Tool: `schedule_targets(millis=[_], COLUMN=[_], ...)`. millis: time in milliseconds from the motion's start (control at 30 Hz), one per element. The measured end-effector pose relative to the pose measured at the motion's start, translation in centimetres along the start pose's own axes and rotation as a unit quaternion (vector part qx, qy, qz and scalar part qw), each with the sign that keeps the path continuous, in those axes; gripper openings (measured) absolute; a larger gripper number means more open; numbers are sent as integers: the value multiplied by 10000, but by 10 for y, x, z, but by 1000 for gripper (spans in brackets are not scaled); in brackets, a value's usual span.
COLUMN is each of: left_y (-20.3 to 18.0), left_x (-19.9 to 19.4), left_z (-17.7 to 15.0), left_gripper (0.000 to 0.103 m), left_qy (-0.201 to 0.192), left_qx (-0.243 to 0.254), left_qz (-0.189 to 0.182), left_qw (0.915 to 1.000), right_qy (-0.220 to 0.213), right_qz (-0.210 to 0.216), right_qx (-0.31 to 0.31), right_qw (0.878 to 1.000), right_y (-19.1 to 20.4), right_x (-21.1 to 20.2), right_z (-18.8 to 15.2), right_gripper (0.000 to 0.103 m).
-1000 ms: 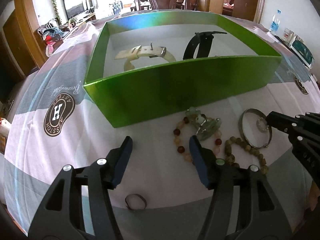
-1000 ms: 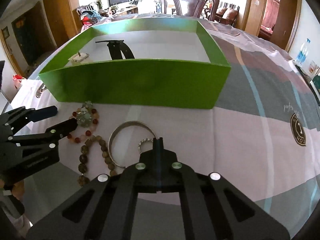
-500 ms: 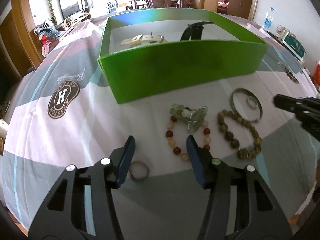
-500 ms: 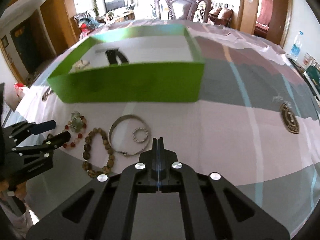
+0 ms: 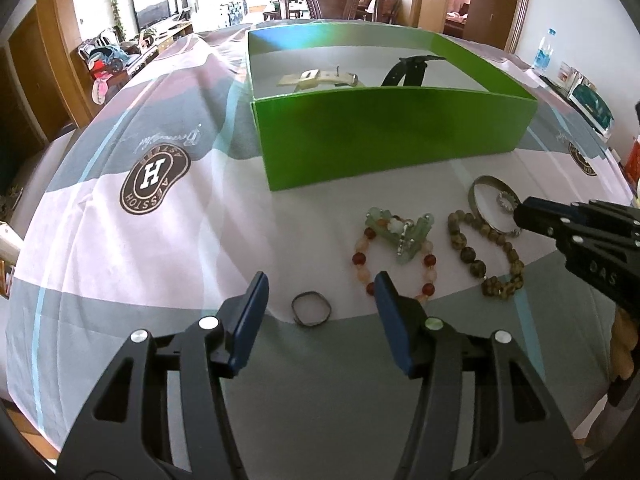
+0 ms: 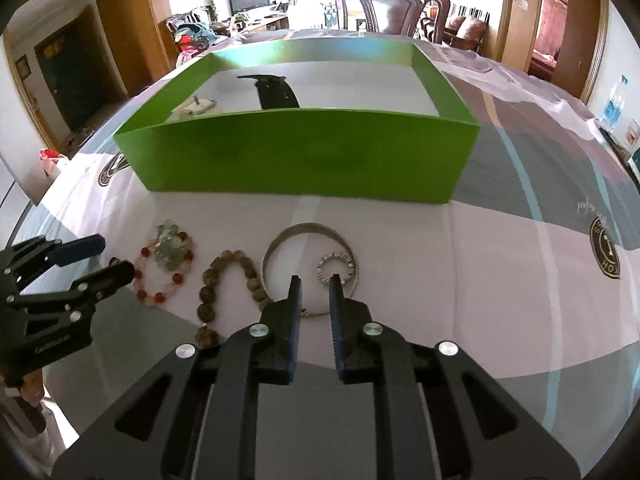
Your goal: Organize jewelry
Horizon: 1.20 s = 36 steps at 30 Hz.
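Left gripper (image 5: pixel 318 292) jaws parted, empty, opening; dark ring (image 5: pixel 311 309) at 6 o'clock between tips: descend centred. Right gripper (image 6: pixel 314 286) opening, empty.

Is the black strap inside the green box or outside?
Inside: the black strap stands behind the green box's front wall.

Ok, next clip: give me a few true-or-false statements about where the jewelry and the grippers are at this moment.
1. Two watches lie inside the green box. True: a cream watch and a black watch.
2. The small dark ring is clamped in the left gripper. False: it lies on the tablecloth between open fingers.
3. The silver bangle is in the box. False: it lies outside, in front.
4. The right gripper holds nothing. True; its jaws are opening.
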<state>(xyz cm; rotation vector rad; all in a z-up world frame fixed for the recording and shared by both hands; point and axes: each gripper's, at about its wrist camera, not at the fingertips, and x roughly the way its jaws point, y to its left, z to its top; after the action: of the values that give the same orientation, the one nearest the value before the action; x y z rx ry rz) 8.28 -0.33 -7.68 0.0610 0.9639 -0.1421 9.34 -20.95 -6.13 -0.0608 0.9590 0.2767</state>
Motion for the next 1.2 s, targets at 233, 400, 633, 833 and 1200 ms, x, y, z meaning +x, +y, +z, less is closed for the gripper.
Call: schedule_targets(millis=[233,400,633,833,1200], left_y=[-3,-1,15,19,-3], left_x=[-2,-7,-15,-15,0], left_z=[0,-2,-7,-17,-7], left_gripper=[57,60,63,63,43], left_qy=[-26,-78,-108,-21,14], left_qx=[6,0,-125,-159,39], left_qz=[-41,-40,-113,-191,-199], left_qw=[10000,10000,9998,9997,9998], right_qy=[-16,5,31,-113,-252], right_qz=[-205,-401,-122,-44,-261], right_qx=[-268,-438,-386,-281,121], right_qw=[9994,9982,9992,9995,9993], right_y=[9,15,12,10,-24], right_x=[11,20,13,-1,-27], right_z=[10,11,6,3,-13], right_gripper=[14,27,5,2,2])
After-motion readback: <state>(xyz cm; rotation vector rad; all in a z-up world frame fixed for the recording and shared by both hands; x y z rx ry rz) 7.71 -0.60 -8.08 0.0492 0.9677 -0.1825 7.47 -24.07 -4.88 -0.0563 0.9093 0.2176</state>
